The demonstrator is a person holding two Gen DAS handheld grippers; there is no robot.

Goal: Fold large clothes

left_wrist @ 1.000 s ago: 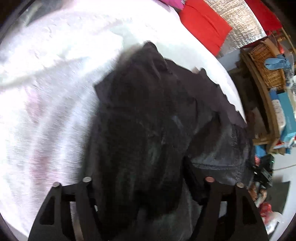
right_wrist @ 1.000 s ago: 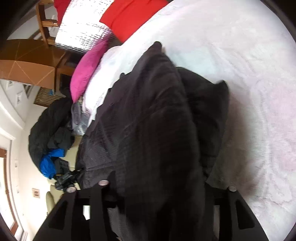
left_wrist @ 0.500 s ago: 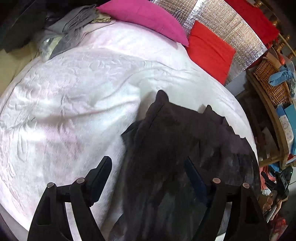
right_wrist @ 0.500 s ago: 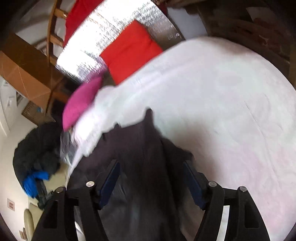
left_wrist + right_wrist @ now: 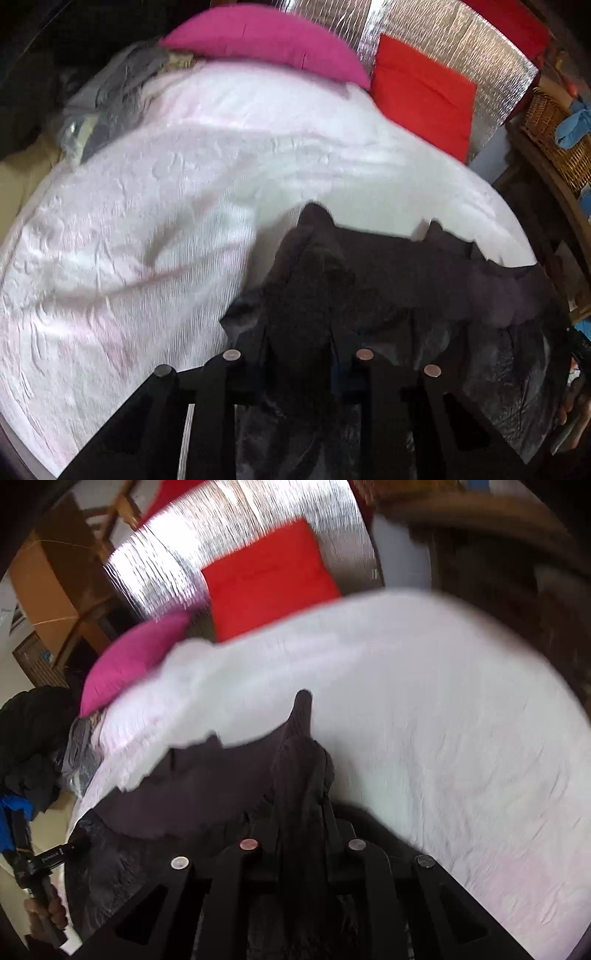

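Note:
A large black garment (image 5: 406,280) lies crumpled on the white bed cover (image 5: 166,240), near the close edge. My left gripper (image 5: 297,354) has its jaws closing, and they pinch a raised fold of this garment. In the right wrist view the same black garment (image 5: 221,782) spreads to the left. There my right gripper (image 5: 303,825) has its jaws closing on a narrow ridge of the cloth, which rises to a point above the fingers. Both grippers hold the cloth up off the bed cover (image 5: 443,720).
A pink pillow (image 5: 266,40), a red cushion (image 5: 424,96) and a silver foil panel (image 5: 443,33) stand at the bed's far end. Grey clothes (image 5: 110,85) lie at the far left. A wicker basket (image 5: 554,129) sits on wooden shelves at the right. Dark clothes (image 5: 29,738) are heaped beside the bed.
Both grippers stood open around the garment and have closed on folds of it. Both have risen and tipped upward, so the pillows and more of the bed show.

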